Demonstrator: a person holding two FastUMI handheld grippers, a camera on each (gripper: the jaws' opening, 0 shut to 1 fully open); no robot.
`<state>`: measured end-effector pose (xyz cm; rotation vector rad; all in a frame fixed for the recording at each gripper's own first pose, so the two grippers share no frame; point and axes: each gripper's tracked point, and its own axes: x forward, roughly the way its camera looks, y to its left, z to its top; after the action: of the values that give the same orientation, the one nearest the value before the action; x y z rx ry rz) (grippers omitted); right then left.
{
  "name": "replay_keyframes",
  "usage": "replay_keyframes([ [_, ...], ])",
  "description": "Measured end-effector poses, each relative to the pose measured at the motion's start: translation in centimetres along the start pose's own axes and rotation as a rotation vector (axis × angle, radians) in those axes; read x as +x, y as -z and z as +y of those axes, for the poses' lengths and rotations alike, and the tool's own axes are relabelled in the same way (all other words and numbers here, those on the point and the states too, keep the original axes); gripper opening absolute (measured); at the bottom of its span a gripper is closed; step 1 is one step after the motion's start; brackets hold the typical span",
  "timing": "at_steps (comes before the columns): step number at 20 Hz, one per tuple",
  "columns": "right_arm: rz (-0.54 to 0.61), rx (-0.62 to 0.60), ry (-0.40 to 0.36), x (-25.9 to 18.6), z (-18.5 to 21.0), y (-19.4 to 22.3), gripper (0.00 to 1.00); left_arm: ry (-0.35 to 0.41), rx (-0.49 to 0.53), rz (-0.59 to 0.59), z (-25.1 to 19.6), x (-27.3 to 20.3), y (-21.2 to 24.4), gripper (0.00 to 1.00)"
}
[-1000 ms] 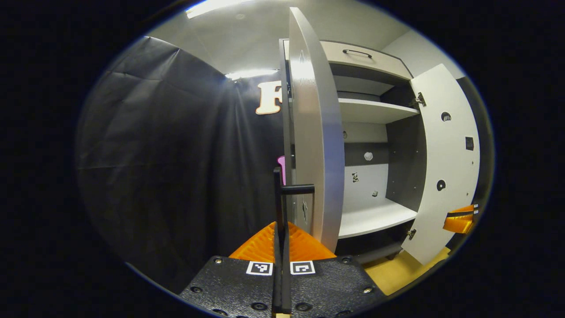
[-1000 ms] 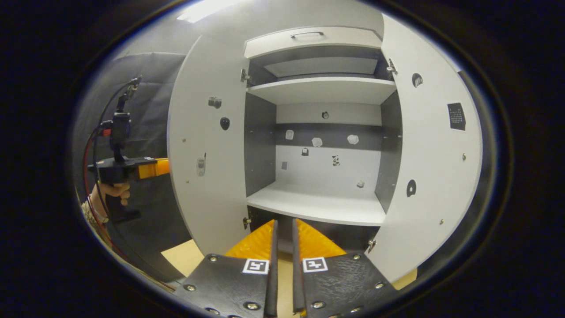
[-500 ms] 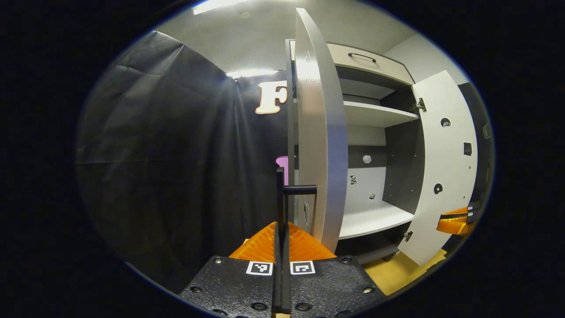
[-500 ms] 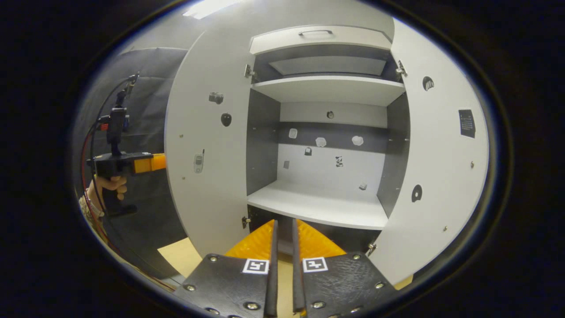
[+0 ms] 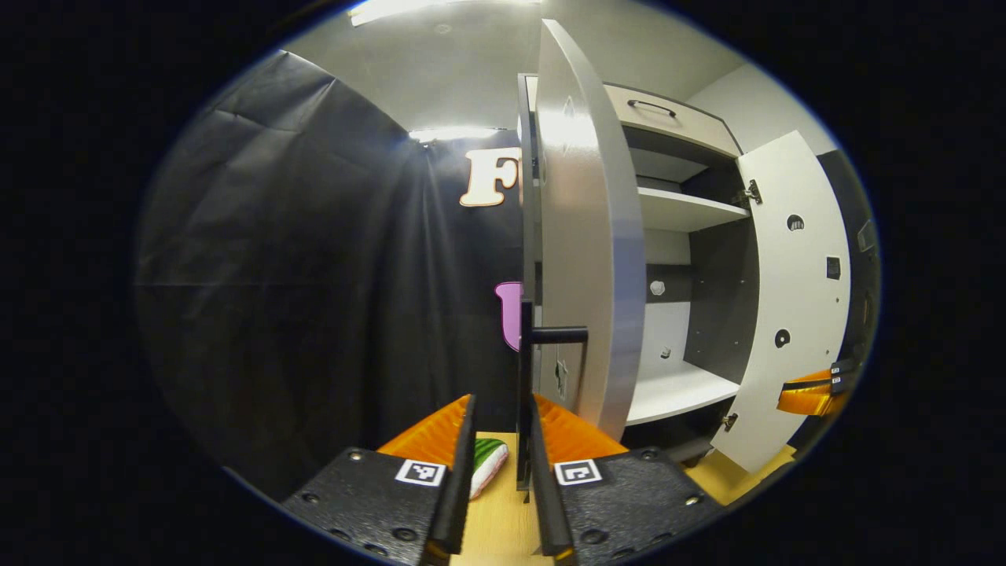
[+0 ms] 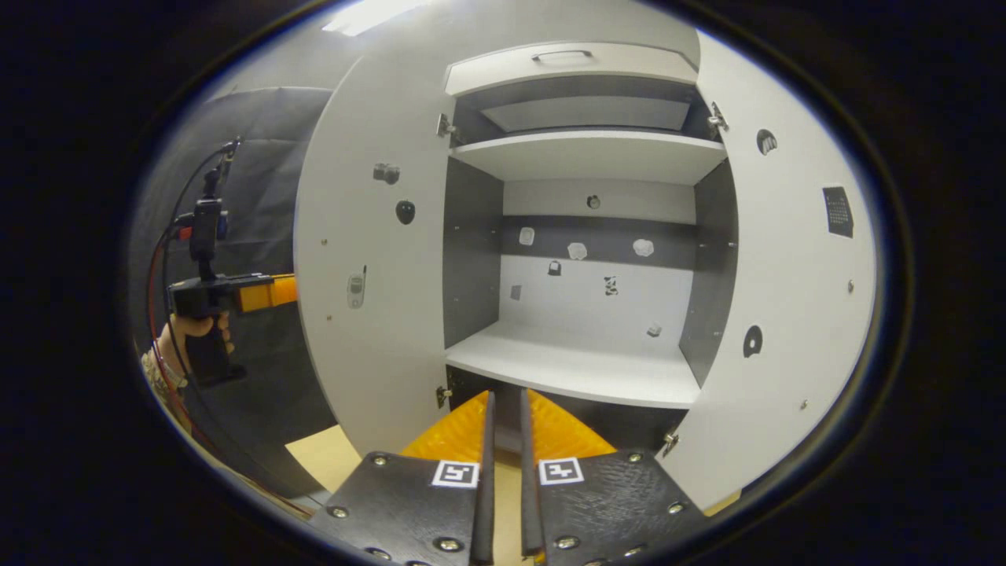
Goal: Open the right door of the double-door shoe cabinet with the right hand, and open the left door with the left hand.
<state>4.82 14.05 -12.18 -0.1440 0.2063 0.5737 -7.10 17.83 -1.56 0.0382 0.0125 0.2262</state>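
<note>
left gripper view close beside left door (image 5: 589,236) edge, right gripper view facing shared cabinet interior (image 6: 581,314)

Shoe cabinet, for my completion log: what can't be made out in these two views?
- Right gripper view: the left door hides its own handle.
- Left gripper view: a green-and-white object on the floor, partly behind the fingers of the left gripper, unidentifiable.
- Both views: back-wall stickers too small to identify.

Both cabinet doors stand wide open, left door (image 6: 369,259) and right door (image 6: 794,299), bare shelves between. The right claw (image 6: 503,472) hangs before the lower shelf (image 6: 581,365), fingers nearly together, holding nothing.
</note>
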Motion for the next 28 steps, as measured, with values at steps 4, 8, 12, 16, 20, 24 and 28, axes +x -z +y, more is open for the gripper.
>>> replay_keyframes([
  [4, 0.014, -0.006, -0.001, 0.2, 0.1, 0.5, 0.14, 0.0, -0.007, -0.001, 0.9, 0.2, 0.2, 0.66],
  [8, 0.016, -0.006, -0.009, 0.6, 0.3, 0.6, 0.09, 0.005, -0.017, -0.004, 1.5, 0.3, 0.2, 0.83],
  [12, 0.018, -0.006, -0.015, 0.8, 0.4, 0.8, 0.13, 0.008, -0.028, -0.008, 1.4, 0.2, 0.2, 0.82],
  [16, 0.016, 0.003, -0.02, 1.0, 0.3, 0.9, 0.13, 0.0, -0.016, -0.005, 1.4, 0.0, 0.1, 0.86],
  [20, 0.011, 0.004, -0.027, 1.2, 0.1, 1.0, 0.13, -0.019, 0.011, 0.007, 1.6, -0.3, 0.0, 0.86],
  [24, -0.018, 0.026, 0.026, 1.4, -1.4, 0.3, 0.14, -0.043, -0.018, 0.022, 1.9, -1.3, 0.2, 0.87],
  [28, -0.065, 0.025, 0.128, 1.4, -4.1, -1.2, 0.17, -0.066, -0.001, 0.031, 2.0, -2.3, 0.0, 0.89],
])
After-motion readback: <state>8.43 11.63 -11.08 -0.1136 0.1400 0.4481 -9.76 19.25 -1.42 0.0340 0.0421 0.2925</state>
